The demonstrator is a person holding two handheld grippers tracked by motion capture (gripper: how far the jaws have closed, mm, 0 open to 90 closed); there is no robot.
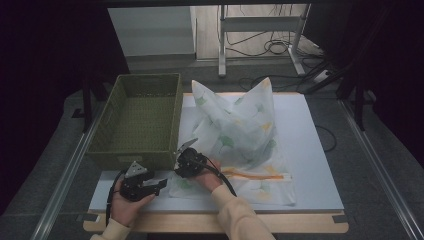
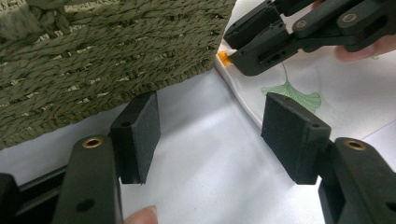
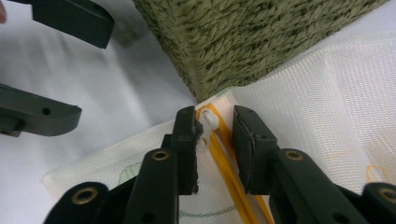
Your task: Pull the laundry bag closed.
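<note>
Your right gripper (image 3: pixel 215 140) sits at the near left corner of the white mesh bag (image 1: pixel 240 135), the one printed with green and yellow leaves, which lies on the pale tabletop (image 1: pixel 310 150) with its far end puffed up into 2 peaks; in the right gripper view its jaws stand a narrow gap apart, astride the orange zipper (image 3: pixel 224 154) and the small white zipper pull (image 3: pixel 208 121); the left pad lies against the pull, while the right pad stands just clear of the orange tape, so the pull is bracketed and not yet pinched (whether the left pad truly presses on it is hard to judge from this angle). From the high view you see that same gripper (image 1: pixel 187 161) just in front of the near right corner of the green woven basket (image 1: pixel 137 117), with the bag's corner tucked right up to the basket's wall.

Your left gripper (image 1: pixel 142 182) rests low over the bare tabletop, in front of the basket and just left of the bag; its jaws are spread wide with nothing but table between them; in the left gripper view (image 2: pixel 210 135) the bag's edge passes just beside the right-hand pad, and the other gripper shows beyond, at the orange zipper end.
</note>
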